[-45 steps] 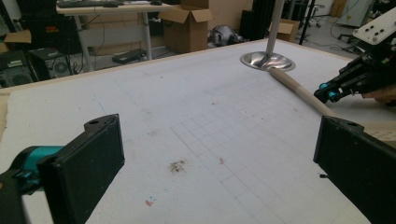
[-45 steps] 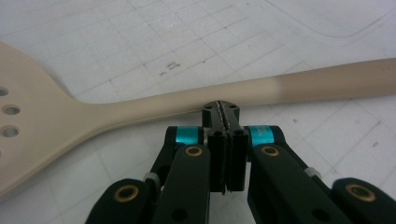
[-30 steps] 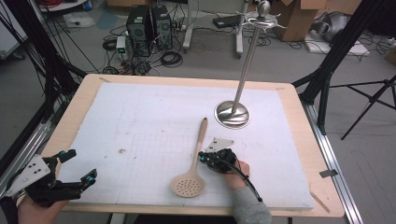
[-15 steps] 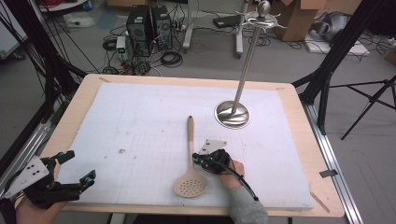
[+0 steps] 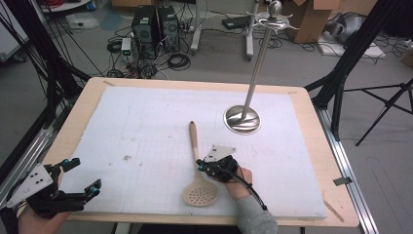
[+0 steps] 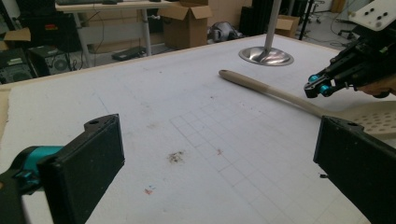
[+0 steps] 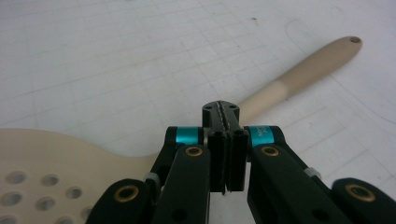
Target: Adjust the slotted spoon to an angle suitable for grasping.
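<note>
Beige slotted spoon (image 5: 196, 168) lies flat on the counter (image 5: 146, 131); your right hand-held gripper (image 5: 200, 166) sits over its handle, jaws pressed together. Your left hand-held gripper (image 5: 83, 176) rests spread wide, well apart.

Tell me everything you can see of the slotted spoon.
The slotted spoon is beige and looks like plastic or wood: a round, flat head pierced with small holes and a long, straight handle whose far half is a darker tan, with a small hole at its tip. It lies flat on the white mat, head toward the person, handle pointing away toward the stand's base. The right gripper sits over its neck, jaws pressed together; whether they touch it is unclear.
</note>
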Demonstrator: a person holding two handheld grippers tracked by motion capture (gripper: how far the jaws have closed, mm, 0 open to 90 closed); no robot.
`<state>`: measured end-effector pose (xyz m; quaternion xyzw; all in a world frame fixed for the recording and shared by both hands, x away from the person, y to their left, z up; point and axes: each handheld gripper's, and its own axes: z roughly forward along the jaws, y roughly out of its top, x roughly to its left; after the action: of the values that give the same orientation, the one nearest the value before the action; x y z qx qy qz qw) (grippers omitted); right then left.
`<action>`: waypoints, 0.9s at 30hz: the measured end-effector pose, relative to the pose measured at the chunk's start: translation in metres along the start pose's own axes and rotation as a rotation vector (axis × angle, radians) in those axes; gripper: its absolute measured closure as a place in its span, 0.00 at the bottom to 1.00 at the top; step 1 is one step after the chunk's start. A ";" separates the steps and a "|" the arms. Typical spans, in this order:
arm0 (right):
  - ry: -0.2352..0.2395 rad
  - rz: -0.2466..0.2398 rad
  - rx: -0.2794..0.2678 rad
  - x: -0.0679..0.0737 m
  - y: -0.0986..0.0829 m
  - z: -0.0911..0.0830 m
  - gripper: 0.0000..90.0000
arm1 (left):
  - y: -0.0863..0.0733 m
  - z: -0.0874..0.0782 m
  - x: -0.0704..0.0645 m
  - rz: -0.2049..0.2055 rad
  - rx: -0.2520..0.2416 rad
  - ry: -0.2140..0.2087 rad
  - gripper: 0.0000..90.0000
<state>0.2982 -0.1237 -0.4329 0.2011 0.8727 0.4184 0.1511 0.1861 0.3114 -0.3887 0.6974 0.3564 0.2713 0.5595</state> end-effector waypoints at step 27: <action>0.097 -0.116 0.112 0.022 0.007 0.019 1.00 | -0.002 -0.002 0.002 -0.006 0.001 0.018 0.02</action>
<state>0.2886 -0.0965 -0.4406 0.1377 0.9113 0.3686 0.1213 0.1858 0.3143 -0.3900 0.6941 0.3635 0.2759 0.5567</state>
